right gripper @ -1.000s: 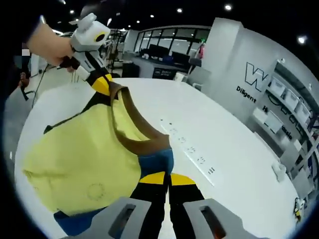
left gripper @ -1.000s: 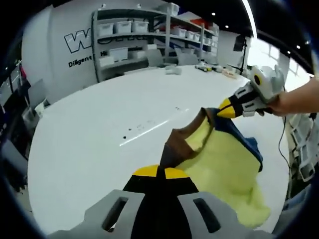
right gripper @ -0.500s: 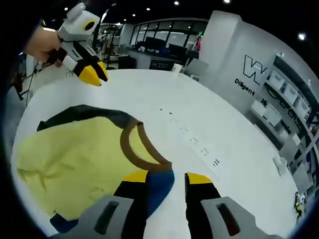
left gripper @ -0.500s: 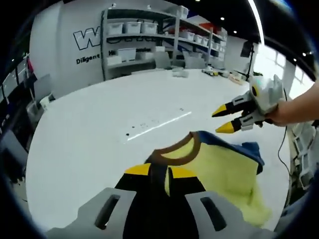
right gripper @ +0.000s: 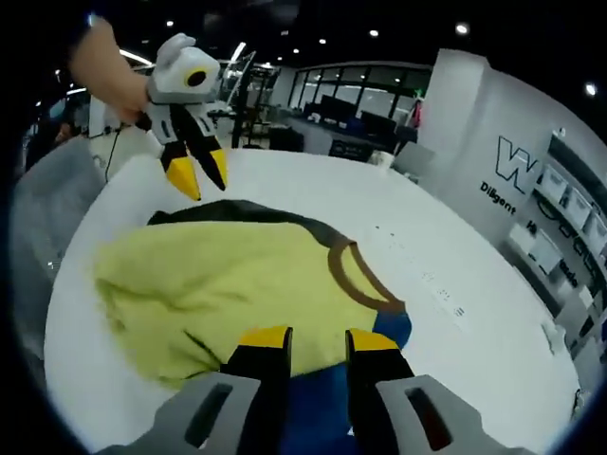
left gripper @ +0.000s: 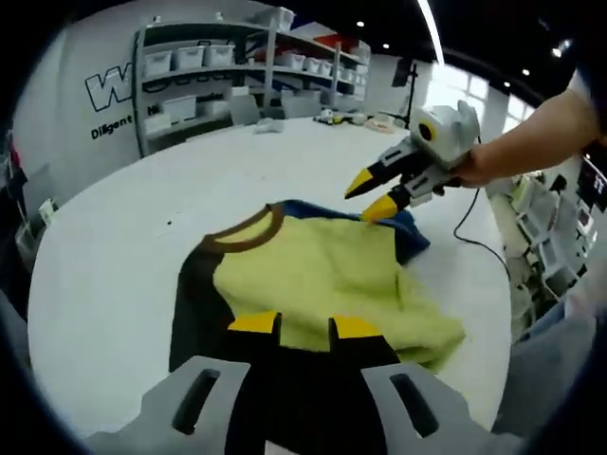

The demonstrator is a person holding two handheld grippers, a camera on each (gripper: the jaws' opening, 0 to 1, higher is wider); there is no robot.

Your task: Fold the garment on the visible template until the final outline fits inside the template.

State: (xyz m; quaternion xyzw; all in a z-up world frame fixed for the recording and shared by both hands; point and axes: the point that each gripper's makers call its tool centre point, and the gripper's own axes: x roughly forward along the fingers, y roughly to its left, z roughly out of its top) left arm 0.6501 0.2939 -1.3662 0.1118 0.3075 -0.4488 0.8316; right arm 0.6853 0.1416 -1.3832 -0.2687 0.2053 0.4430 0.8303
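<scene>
Yellow garment lay crumpled, unfolded on white tabletop; left gripper and right gripper jaws open, empty.

garment lies on table, between both grippers.

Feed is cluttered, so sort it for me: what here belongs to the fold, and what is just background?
Job:
- garment
- left hand-held gripper, open
- right hand-held gripper, open
- table

Background:
- shelving with bins
- wall lettering
</scene>
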